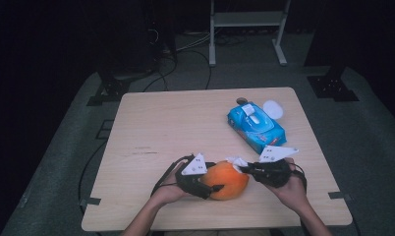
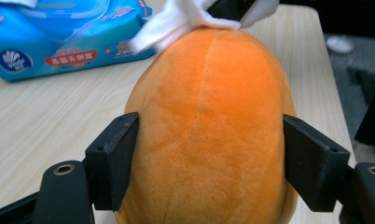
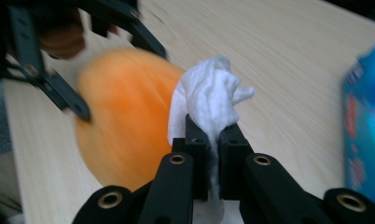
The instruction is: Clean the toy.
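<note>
Wiping is under way on the wooden table [image 1: 151, 128]: near its front edge, the left gripper [image 2: 204, 158] clamps an orange plush fruit [image 1: 226, 180] while the right gripper [image 3: 212, 135] pinches a crumpled white wipe [image 3: 209, 95] against the top. Next, likely, rubbing strokes across the plush.

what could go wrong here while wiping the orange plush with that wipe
1. The left gripper clamps only the sides of the soft orange plush; it may squirm loose under pressure.
2. The right gripper pinches just a corner of the white wipe, which could pull free.
3. The blue wipe pack sits close and may get knocked.
</note>
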A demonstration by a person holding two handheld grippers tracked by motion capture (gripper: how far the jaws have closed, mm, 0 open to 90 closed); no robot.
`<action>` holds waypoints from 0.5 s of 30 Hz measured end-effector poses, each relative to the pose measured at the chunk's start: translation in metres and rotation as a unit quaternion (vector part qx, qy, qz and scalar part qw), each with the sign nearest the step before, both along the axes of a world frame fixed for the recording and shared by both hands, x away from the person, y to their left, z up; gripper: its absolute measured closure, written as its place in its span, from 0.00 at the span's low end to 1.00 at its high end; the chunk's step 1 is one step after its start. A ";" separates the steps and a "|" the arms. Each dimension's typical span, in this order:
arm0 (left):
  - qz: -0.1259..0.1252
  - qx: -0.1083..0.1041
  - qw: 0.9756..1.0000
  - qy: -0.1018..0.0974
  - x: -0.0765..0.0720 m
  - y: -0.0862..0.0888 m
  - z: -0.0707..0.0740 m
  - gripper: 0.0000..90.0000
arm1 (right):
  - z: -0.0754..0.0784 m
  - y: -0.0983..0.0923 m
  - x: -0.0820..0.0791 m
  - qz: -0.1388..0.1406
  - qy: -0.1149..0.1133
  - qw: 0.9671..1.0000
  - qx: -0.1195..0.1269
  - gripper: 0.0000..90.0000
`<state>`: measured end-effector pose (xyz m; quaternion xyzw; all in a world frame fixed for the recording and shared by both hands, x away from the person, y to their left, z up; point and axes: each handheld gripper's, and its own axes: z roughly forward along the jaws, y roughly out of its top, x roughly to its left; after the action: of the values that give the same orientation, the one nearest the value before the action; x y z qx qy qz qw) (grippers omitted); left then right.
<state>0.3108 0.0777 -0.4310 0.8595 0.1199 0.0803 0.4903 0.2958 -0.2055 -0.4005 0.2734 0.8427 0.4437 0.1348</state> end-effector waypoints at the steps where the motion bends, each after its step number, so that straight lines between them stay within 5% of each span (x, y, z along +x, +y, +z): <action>1: 0.002 -0.004 1.000 0.003 0.001 0.001 -0.001 0.28 | -0.002 -0.005 0.002 -0.006 0.008 1.000 0.002 0.94; 5: 0.004 -0.001 1.000 -0.003 -0.002 -0.005 0.001 0.28 | -0.002 -0.007 0.000 -0.010 0.010 1.000 0.005 0.94; 15: 0.000 0.009 1.000 -0.012 -0.008 -0.012 0.003 0.27 | 0.012 0.038 -0.009 0.042 -0.012 0.999 0.016 0.94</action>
<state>0.3025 0.0659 -0.4276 0.8628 0.1130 0.0916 0.4842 0.2869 -0.1679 -0.3886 0.2340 0.8447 0.4657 0.1219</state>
